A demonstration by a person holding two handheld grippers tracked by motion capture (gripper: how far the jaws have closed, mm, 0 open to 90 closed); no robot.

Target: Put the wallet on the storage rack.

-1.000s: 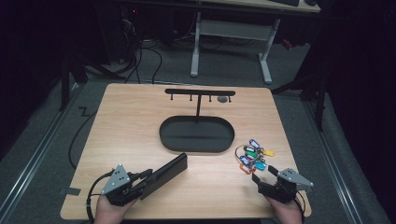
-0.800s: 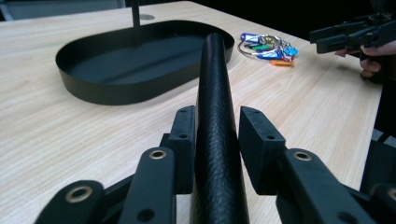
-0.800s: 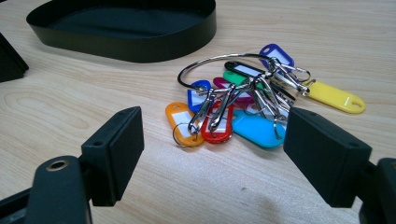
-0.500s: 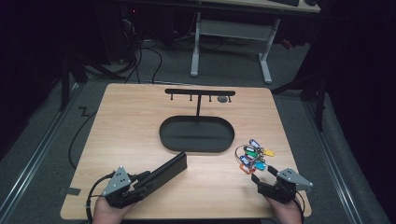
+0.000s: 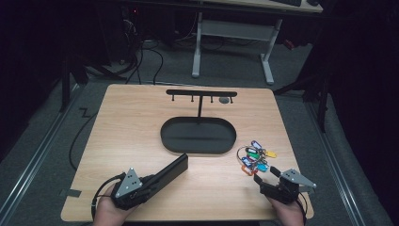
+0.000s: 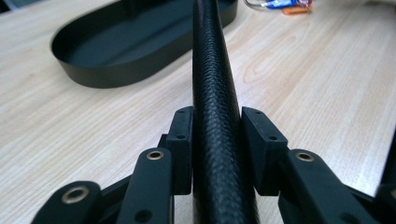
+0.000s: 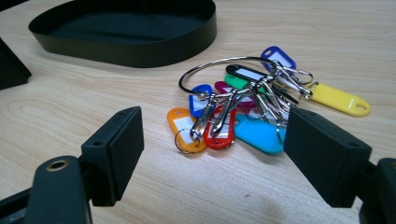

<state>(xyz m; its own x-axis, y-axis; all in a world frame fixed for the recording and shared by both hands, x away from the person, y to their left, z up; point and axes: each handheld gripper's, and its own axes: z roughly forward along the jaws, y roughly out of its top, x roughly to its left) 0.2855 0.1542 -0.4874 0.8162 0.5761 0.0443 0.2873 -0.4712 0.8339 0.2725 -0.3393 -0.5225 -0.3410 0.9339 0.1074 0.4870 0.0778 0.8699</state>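
Observation:
A long black case (image 5: 168, 172) with a grained skin lies slanted on the table's near left. In the left gripper view the case (image 6: 214, 84) stands on edge between the jaws. My left gripper (image 5: 149, 182) (image 6: 217, 135) has just been closing, and both pads now sit against the case's sides. A bunch of coloured key tags on a wire ring (image 5: 254, 156) (image 7: 243, 107) lies at the near right. My right gripper (image 5: 266, 173) (image 7: 212, 135) rests just short of it, open, with nothing between the jaws.
A black oval tray (image 5: 164, 136) (image 6: 84, 74) (image 7: 140, 58) sits mid-table, with nothing in it. Behind it stands a black T-shaped rack with small hooks (image 5: 201, 93), and a small grey object (image 5: 225, 100) lies near its right end. The table edge runs close beneath both hands.
My left gripper has crept slightly right along the case, whose far end has stayed put. The right gripper and the key tags are where they were.

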